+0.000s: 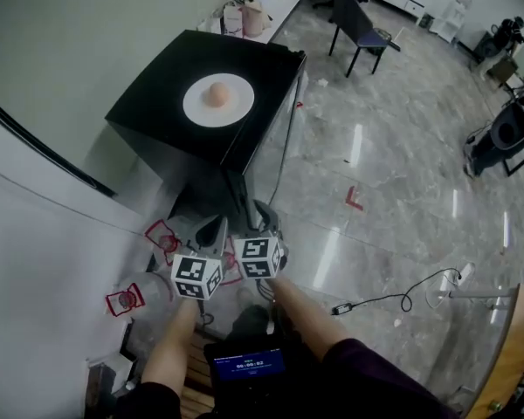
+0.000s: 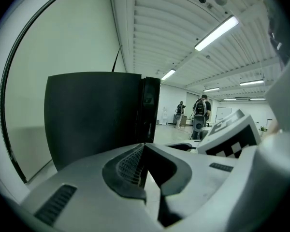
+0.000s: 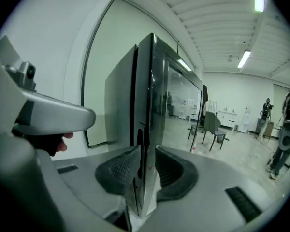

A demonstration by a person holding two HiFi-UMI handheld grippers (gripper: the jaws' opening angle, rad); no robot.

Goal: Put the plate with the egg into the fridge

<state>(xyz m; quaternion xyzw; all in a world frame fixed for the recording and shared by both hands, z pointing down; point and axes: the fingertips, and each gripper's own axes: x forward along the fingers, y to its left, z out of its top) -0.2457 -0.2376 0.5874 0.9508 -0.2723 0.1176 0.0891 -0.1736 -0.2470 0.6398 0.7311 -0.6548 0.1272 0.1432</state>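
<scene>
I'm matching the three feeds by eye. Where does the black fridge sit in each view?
Head view: fridge upper centre-left, seen from above, plate on top.
Left gripper view: fridge left and centre, above the closed fingers.
Right gripper view: fridge centre, front edge in line with the gap between the fingers.
Shared landmark: the white wall beside it.

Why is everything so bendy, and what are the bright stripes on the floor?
Left gripper view: the wide lens curves the wall. Head view: the stripes are lamp glare on the shiny floor. Right gripper view: the glossy fridge door mirrors the room.
</scene>
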